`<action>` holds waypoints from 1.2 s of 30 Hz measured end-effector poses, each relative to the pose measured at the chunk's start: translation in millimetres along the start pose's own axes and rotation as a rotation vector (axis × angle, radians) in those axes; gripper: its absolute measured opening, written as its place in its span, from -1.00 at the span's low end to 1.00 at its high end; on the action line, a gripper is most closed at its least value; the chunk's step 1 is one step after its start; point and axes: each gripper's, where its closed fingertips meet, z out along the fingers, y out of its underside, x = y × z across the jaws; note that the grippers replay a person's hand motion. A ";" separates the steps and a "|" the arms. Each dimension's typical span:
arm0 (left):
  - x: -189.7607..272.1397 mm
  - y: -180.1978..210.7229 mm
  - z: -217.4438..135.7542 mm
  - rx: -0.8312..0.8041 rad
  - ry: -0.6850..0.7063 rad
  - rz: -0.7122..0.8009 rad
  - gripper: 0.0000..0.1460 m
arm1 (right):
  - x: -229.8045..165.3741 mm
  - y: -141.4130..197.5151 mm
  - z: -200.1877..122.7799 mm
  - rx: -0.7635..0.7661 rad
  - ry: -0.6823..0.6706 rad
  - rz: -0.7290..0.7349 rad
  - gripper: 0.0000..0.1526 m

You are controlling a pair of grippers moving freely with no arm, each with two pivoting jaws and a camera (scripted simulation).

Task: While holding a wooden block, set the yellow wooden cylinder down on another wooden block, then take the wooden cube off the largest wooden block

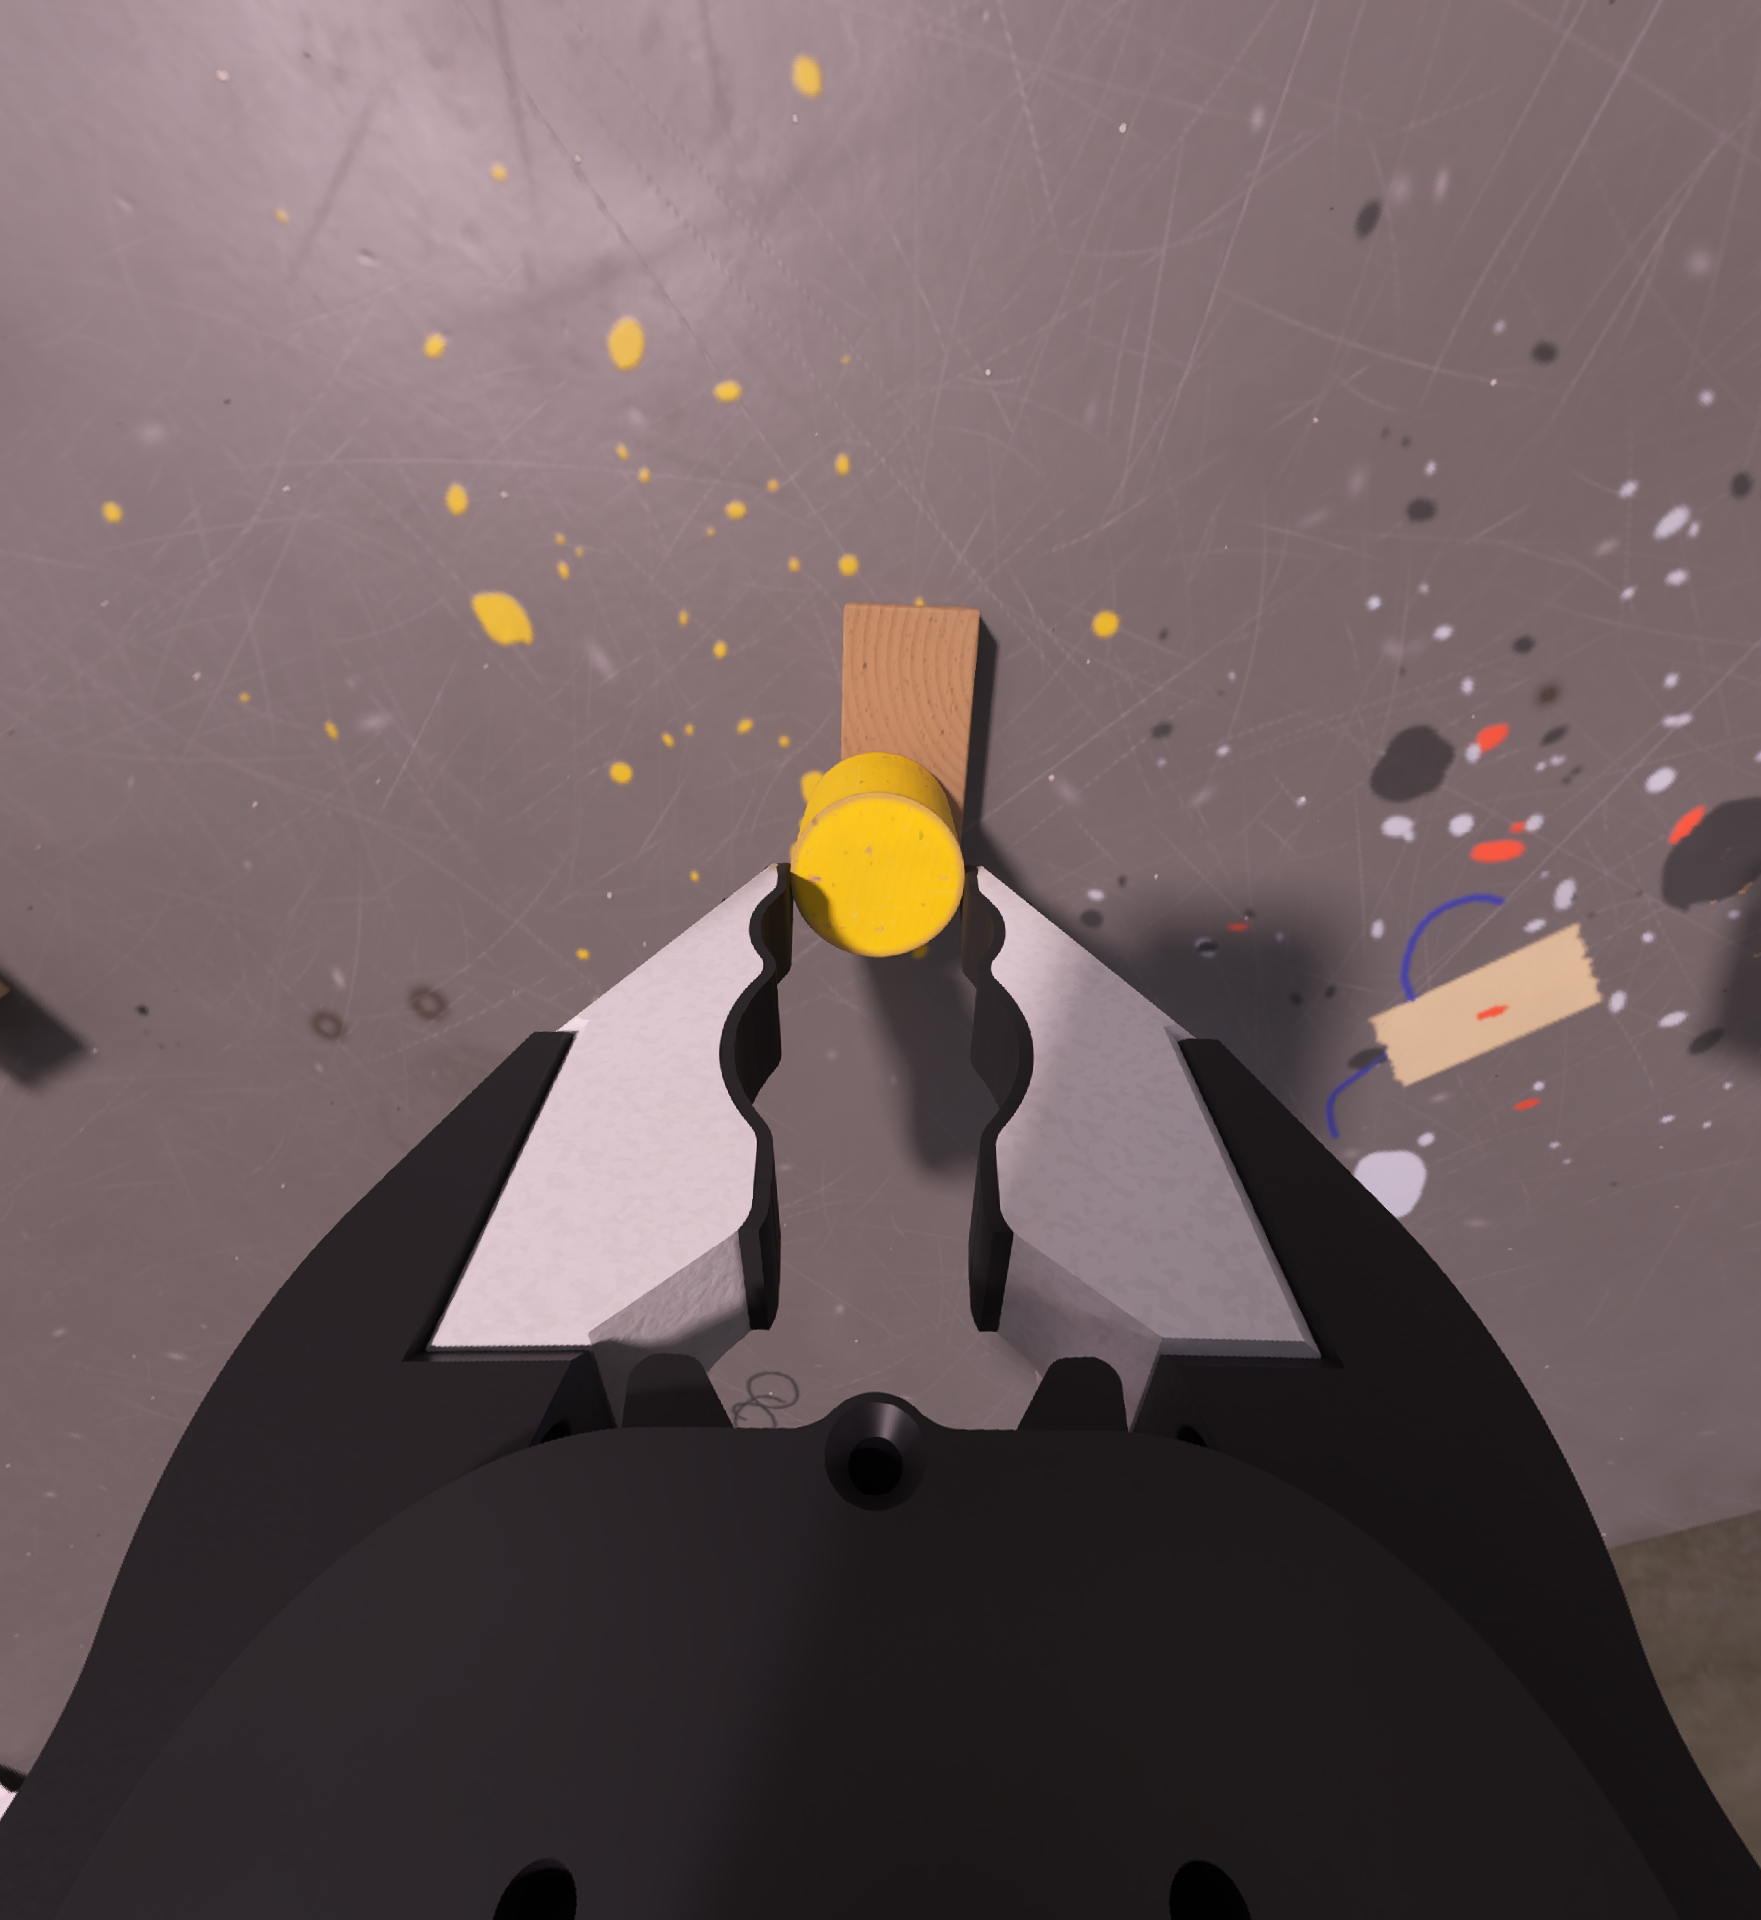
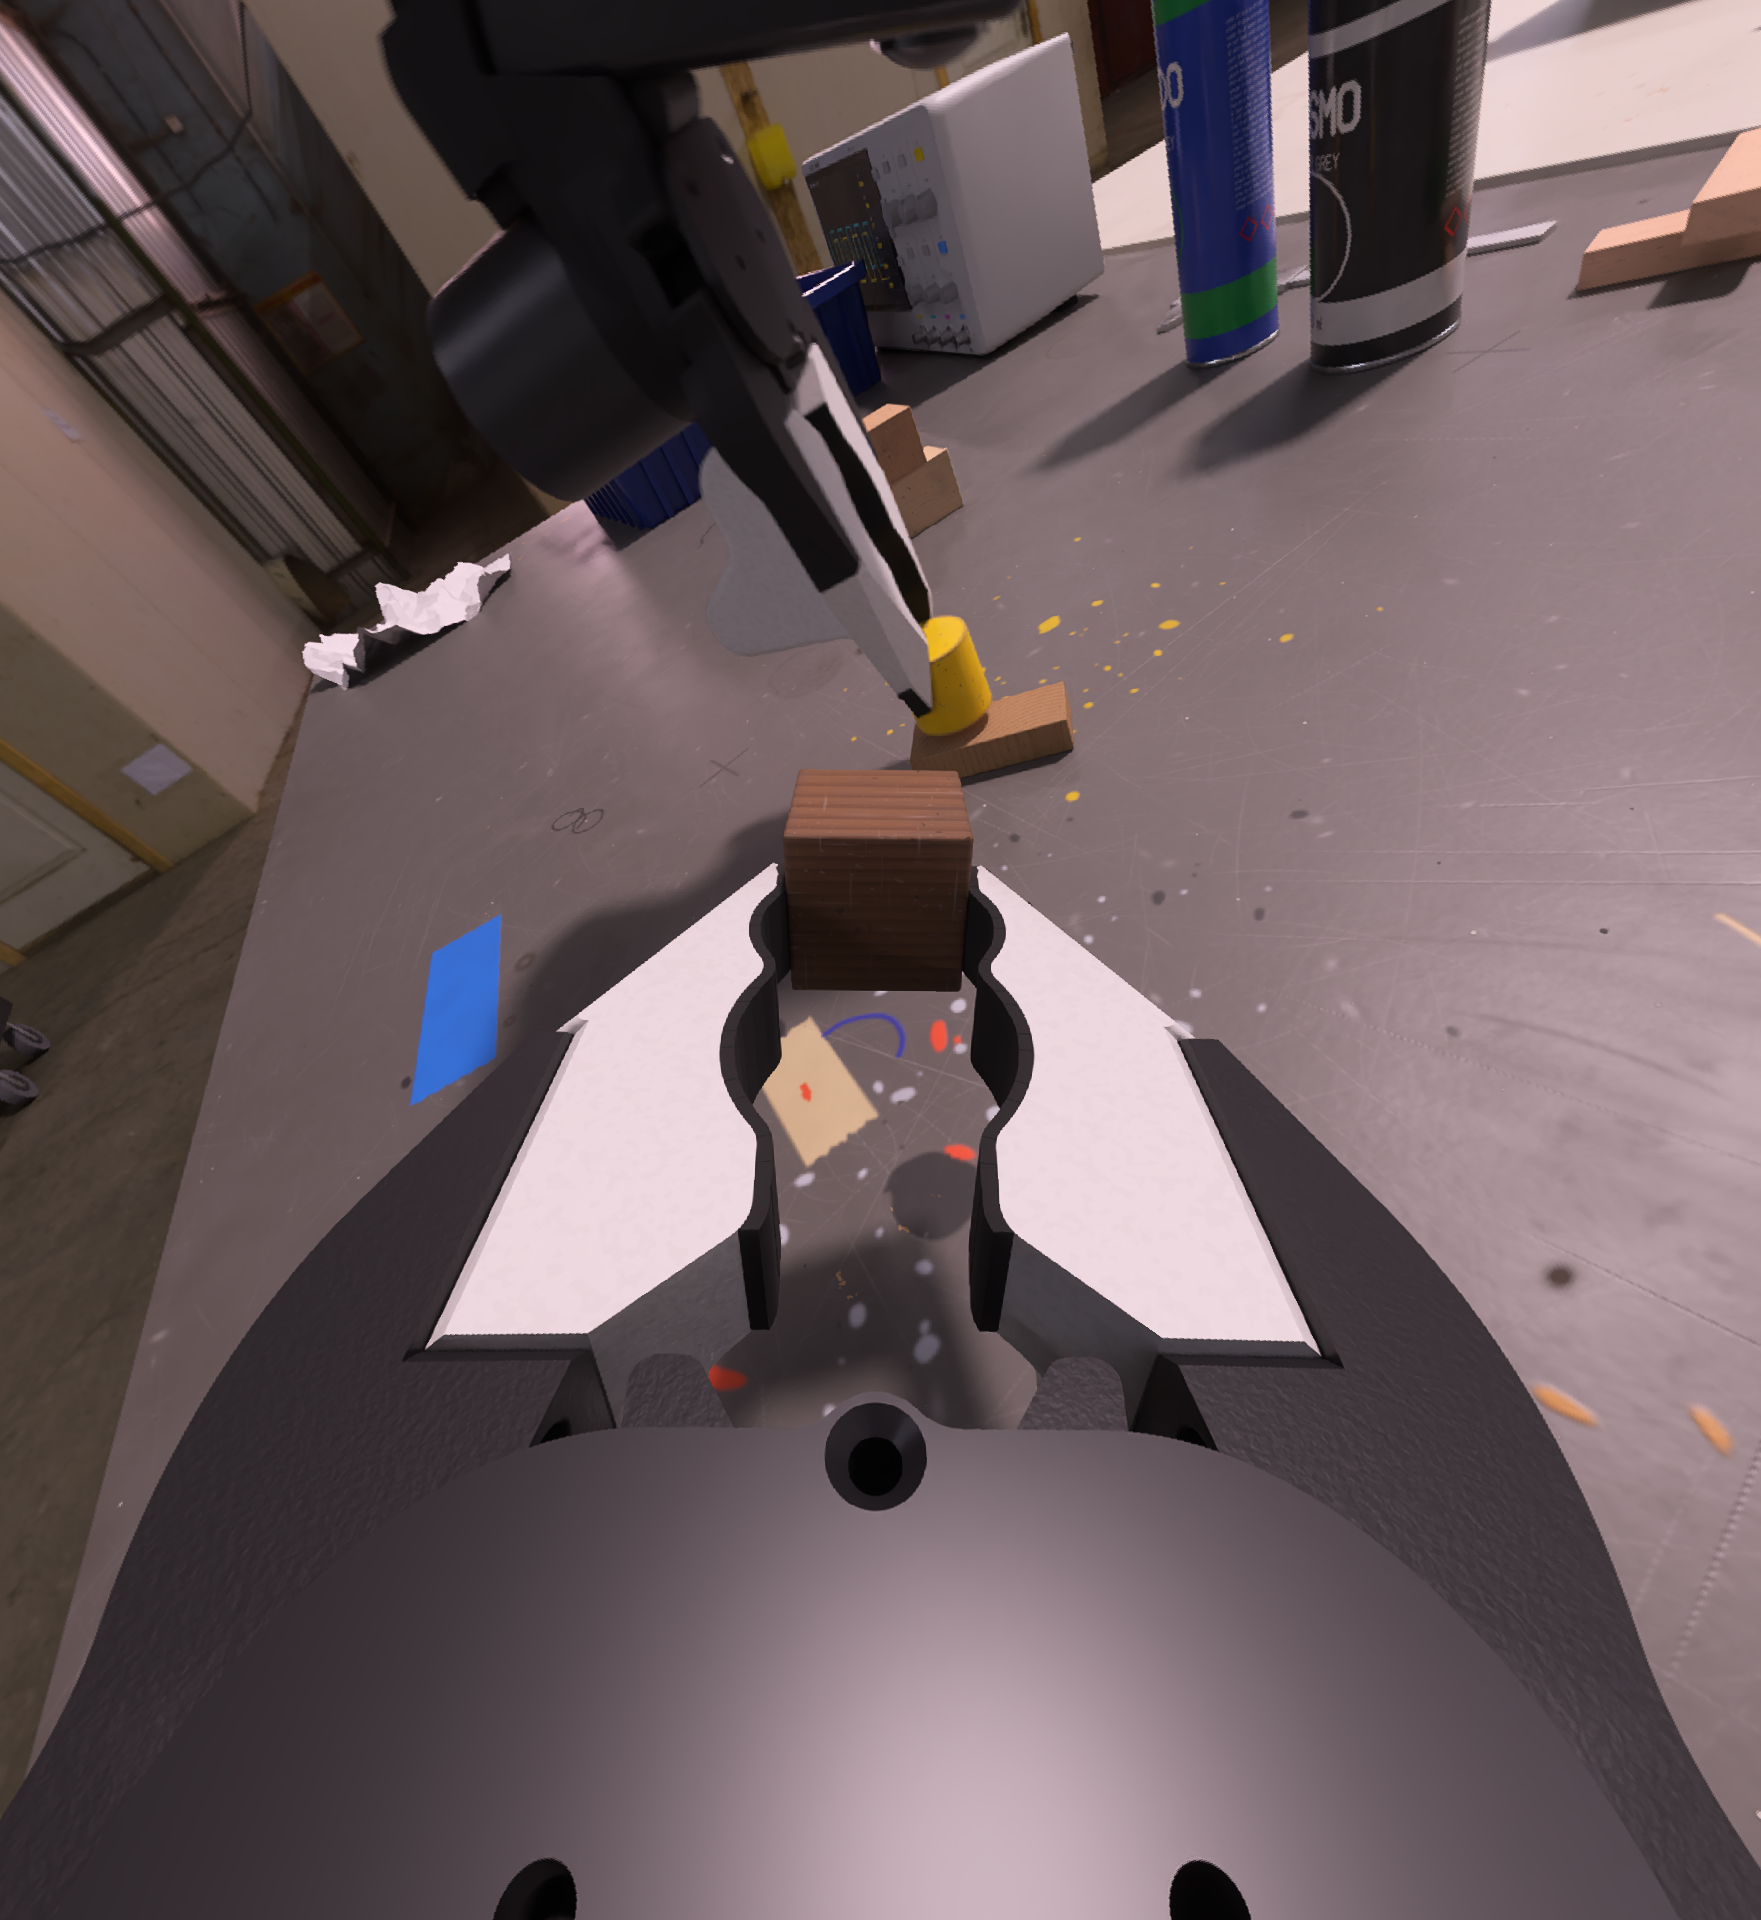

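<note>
Right gripper [image 2: 874, 925] nearest: fingers clamped on a dark brown wooden block [image 2: 876, 883], held clear above the tabletop [image 2: 1375, 1039]. Tan tape scrap [image 2: 819, 1101] and paint splatter visible on the surface below the gap.

Just beyond: left gripper [image 2: 920, 686] angled down from upper left, fingers closed on the yellow wooden cylinder [image 2: 957, 675]. Cylinder upright, base apparently touching the near end of a flat light wooden block [image 2: 1001, 732] lying on the tabletop. In left wrist view, cylinder [image 1: 878, 868] pinched at the fingertips of left gripper [image 1: 876, 904], flat block [image 1: 909, 686] extending away underneath. Full seating not confirmable from either view.

Step in hand, by judgement: release of cylinder onto flat block. Notes:
- Cylinder near block's end, not centre; little margin, so worth nudging further along the block before letting go.
- Get base flat and in full contact first, then open slowly, retreat straight up to avoid dragging or tipping.
- Keep right grip firm and steady; no drift toward the left gripper, close already.

Farther off: stepped light wooden stack [image 2: 917, 468] behind the left gripper, crumpled white paper [image 2: 408, 613], two spray cans [image 2: 1302, 177], white instrument box [image 2: 959, 197], and another light block pile [image 2: 1717, 208] at far right. Cube on largest block not identifiable for certain from here; next-step target to be confirmed.
</note>
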 end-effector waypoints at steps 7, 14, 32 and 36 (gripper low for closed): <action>3.1 -8.7 5.7 -0.034 0.025 0.016 -0.56 | 0.8 1.1 0.7 -0.007 -0.001 0.003 -0.58; 6.0 -12.1 -0.8 0.085 0.031 -0.001 0.03 | -0.8 4.1 2.2 -0.018 -0.008 0.002 -0.58; -53.6 186.9 -80.0 0.709 -0.211 -0.497 0.29 | 6.8 2.9 2.5 -0.013 -0.030 0.068 -0.58; -78.5 176.7 -83.1 0.647 -0.257 -0.407 0.29 | 6.5 3.4 3.0 -0.015 -0.029 0.067 -0.58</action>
